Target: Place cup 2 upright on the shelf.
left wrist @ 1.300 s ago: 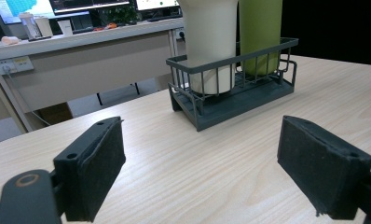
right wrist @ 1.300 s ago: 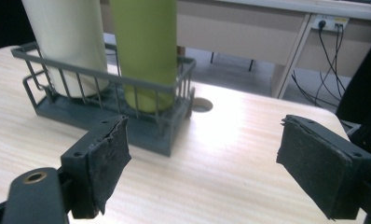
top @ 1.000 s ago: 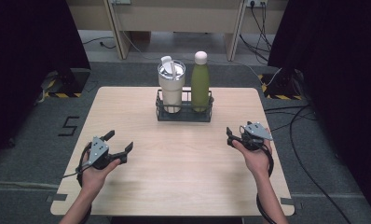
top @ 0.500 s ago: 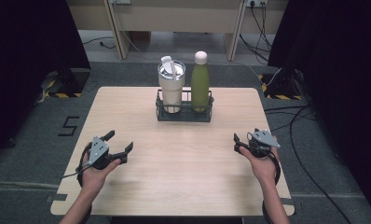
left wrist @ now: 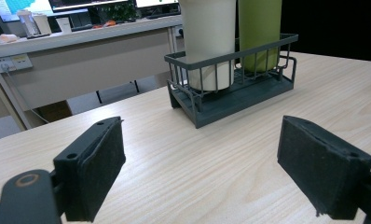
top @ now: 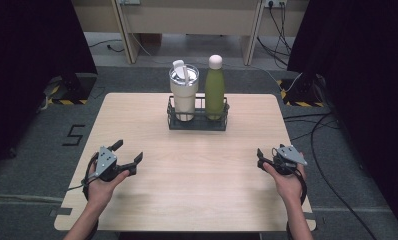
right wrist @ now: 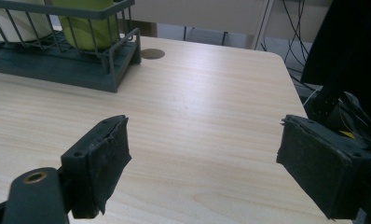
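A dark wire basket (top: 197,123) stands at the far middle of the wooden table (top: 197,190). In it stand a cream tumbler (top: 183,95) with a lid on the left and a green bottle (top: 215,90) with a pale cap on the right. My left gripper (top: 129,150) rests low at the near left, open, with nothing between its pads (left wrist: 97,175). My right gripper (top: 260,159) is at the near right, also open and empty, its pads (right wrist: 104,165) wide apart over bare wood. The basket (left wrist: 230,93) lies ahead of the left gripper, and its corner (right wrist: 113,70) is up and left of the right one.
Desks with cables stand beyond the table's far edge. Dark curtains hang on both sides. A round grommet (right wrist: 152,53) sits in the tabletop behind the basket. The table's right edge (right wrist: 291,84) lies close to my right gripper.
My right hand has drawn back toward the near right edge and sunk lower. The left hand, the basket and both containers have stayed put.
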The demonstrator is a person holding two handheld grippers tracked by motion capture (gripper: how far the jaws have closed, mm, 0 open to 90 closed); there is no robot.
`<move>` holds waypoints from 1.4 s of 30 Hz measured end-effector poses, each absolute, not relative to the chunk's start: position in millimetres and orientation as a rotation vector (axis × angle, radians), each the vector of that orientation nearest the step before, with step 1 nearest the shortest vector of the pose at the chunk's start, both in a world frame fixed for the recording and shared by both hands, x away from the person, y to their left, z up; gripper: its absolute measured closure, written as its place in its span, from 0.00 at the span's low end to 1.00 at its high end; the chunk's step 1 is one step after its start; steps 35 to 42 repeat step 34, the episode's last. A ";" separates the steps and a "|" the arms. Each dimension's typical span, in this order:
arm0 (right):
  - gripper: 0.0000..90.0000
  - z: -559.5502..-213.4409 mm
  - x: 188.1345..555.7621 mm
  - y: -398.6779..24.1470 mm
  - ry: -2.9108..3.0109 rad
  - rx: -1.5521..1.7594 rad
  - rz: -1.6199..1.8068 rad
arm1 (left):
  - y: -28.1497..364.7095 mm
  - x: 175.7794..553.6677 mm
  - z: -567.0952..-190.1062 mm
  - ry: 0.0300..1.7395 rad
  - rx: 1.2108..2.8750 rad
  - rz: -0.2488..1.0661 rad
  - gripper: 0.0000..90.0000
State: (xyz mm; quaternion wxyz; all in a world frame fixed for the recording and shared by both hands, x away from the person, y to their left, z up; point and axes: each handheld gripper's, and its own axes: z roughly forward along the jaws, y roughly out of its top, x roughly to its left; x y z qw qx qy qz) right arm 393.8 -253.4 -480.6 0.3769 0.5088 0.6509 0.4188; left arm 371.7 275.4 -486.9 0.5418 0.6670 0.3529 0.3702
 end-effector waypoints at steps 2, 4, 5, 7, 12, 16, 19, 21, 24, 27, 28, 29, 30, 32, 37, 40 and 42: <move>0.18 -482.6 392.5 -255.0 1.666 1.302 1.066 | 275.6 371.9 -486.9 0.839 1.583 0.880 0.16; 0.18 -485.2 391.2 -256.2 1.664 1.307 1.063 | 276.1 372.0 -486.9 0.840 1.583 0.880 0.16; 0.18 -486.6 390.5 -256.8 1.667 1.312 1.059 | 276.3 372.0 -486.9 0.840 1.583 0.881 0.16; 0.18 -490.0 389.1 -258.2 1.667 1.325 1.061 | 276.5 372.0 -486.9 0.840 1.583 0.882 0.16; 0.18 -497.2 385.2 -261.3 1.669 1.340 1.055 | 276.1 372.2 -487.3 0.840 1.583 0.881 0.16; 0.18 -501.2 383.0 -263.5 1.666 1.340 1.050 | 275.9 372.4 -487.7 0.840 1.585 0.881 0.16; 0.18 -503.5 381.5 -264.6 1.660 1.339 1.050 | 275.9 372.4 -487.7 0.840 1.585 0.881 0.16; 0.18 -504.7 380.6 -265.1 1.657 1.339 1.053 | 276.1 372.4 -487.9 0.840 1.587 0.881 0.16; 0.18 -506.7 379.7 -265.8 1.649 1.343 1.059 | 276.2 372.5 -488.3 0.843 1.582 0.877 0.16; 0.18 -508.4 378.9 -265.5 1.638 1.353 1.065 | 276.0 372.6 -489.0 0.847 1.579 0.869 0.15; 0.18 -509.0 378.7 -265.3 1.642 1.352 1.063 | 275.7 372.7 -489.0 0.846 1.580 0.869 0.15; 0.18 -509.5 378.5 -264.8 1.646 1.351 1.062 | 275.5 372.9 -488.9 0.845 1.581 0.869 0.15; 0.18 -509.9 378.2 -264.0 1.647 1.355 1.066 | 275.4 373.0 -488.8 0.844 1.582 0.869 0.15; 0.18 -509.4 378.1 -263.7 1.650 1.343 1.067 | 275.3 373.6 -488.3 0.843 1.582 0.869 0.15; 0.17 -507.4 377.8 -263.2 1.655 1.338 1.076 | 275.2 375.1 -487.9 0.839 1.584 0.865 0.15; 0.17 -507.4 377.8 -263.2 1.655 1.338 1.076 | 275.2 375.1 -487.9 0.839 1.584 0.865 0.15; 0.17 -507.4 377.8 -263.2 1.655 1.338 1.076 | 275.2 375.1 -487.9 0.839 1.584 0.865 0.15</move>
